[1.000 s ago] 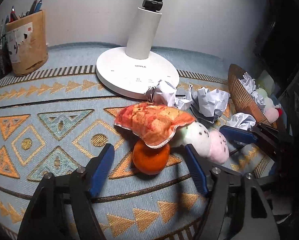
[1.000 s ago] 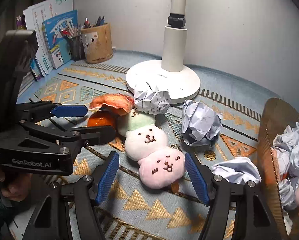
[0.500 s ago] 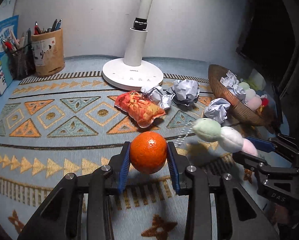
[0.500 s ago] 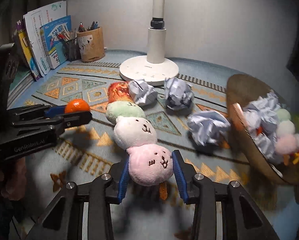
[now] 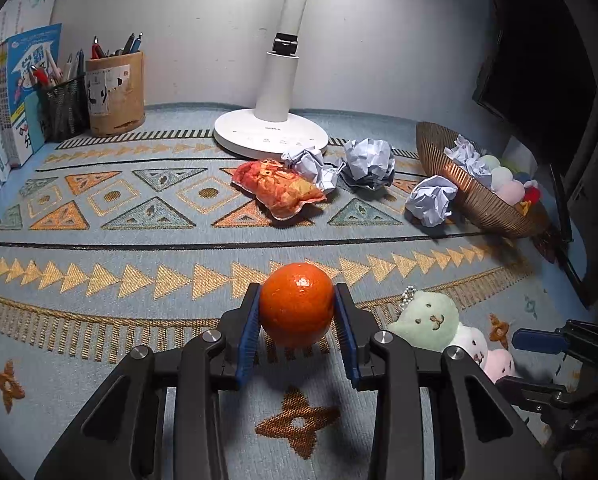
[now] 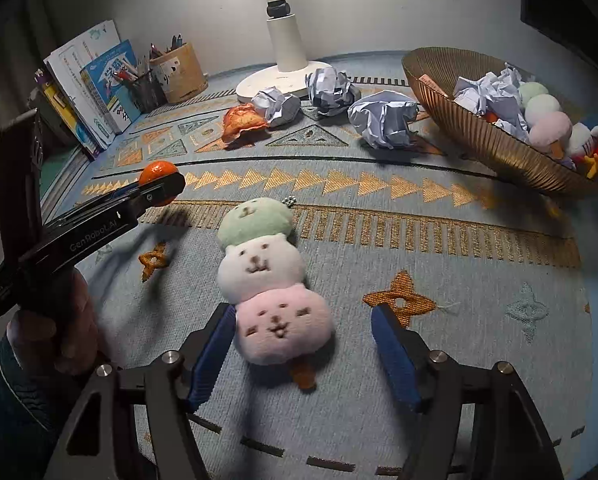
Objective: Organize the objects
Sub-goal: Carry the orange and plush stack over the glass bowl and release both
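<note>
Judging the plush (image 6: 265,276) light, soft and squashy; lying flat on the cloth (image 5: 139,240) near its front edge, pink end between the pads of the right gripper (image 6: 301,316), spread wide after just opening and not squeezing it. Taking hold best across the pink or white ball, closing well in because stuffing gives, and keeping off the bead chain at the green end. Pinching the orange (image 5: 295,300) in the left gripper (image 5: 297,320), pads pressed on both flanks, seemingly clear of the cloth and just left of the plush; judging it firm, round, smooth-skinned and heavier, likely rolling if set down carelessly, so gripping across the widest part. Working over woven, patterned fabric, probably grippy and slightly yielding, running back to a pale wall. Standing along the back: lamp (image 5: 271,136), books (image 5: 15,100), pen cups (image 5: 115,96). Sitting at the right: bowl (image 6: 479,132), tilted, holding crumpled paper and soft toys. Lying between: packet (image 5: 279,188), paper balls (image 5: 369,164).
</note>
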### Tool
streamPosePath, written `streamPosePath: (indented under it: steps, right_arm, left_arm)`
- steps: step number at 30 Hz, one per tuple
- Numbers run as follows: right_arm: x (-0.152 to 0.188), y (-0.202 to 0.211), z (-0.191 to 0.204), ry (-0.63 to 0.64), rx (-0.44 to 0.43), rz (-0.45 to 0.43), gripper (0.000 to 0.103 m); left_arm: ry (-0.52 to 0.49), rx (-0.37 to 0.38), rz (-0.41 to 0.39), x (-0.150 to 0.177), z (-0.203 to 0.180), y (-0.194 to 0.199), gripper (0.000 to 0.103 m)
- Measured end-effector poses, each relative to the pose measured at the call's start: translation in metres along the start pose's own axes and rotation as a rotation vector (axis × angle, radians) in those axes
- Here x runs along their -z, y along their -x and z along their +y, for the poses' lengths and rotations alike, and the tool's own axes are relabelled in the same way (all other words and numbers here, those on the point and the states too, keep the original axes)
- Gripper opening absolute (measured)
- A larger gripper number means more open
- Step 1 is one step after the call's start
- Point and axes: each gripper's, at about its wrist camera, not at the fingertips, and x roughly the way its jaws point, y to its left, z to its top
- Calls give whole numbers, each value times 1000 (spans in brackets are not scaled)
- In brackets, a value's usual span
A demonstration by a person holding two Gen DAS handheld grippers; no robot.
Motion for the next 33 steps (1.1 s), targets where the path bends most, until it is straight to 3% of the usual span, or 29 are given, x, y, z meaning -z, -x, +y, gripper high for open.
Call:
streamPosePath:
  steps: [5,10,12,16,19,23,28,33]
  right_arm:
    - [-7,-13,12,48,-61,17,69]
    - [-13,-35,24,115,-2,22,69]
    - [-12,-33,27,136,3,12,58]
    - [-6,-23,22,119,-8,-26,52]
    - [-4,-1,11,103,1,-79,52]
    - [-18,51,-23,41,48,-211,52]
    - [-49,104,-100,-126,191,-365,52]
    - [-80,112,-183,-345,263,-411,52]
  left_arm:
    - [12,10,-6,1,1,2,32]
    - [12,17,-1,1,2,1,32]
    - [10,16,2,1,1,0,32]
    - [-12,-9,6,1,-8,2,32]
    - [-11,78,-2,-9,-27,9,32]
    - [-109,172,-48,-44,-83,13,32]
    - [-217,231,-86,-88,-155,-13,32]
    - [-215,279,-64,-121,-195,-56,32]
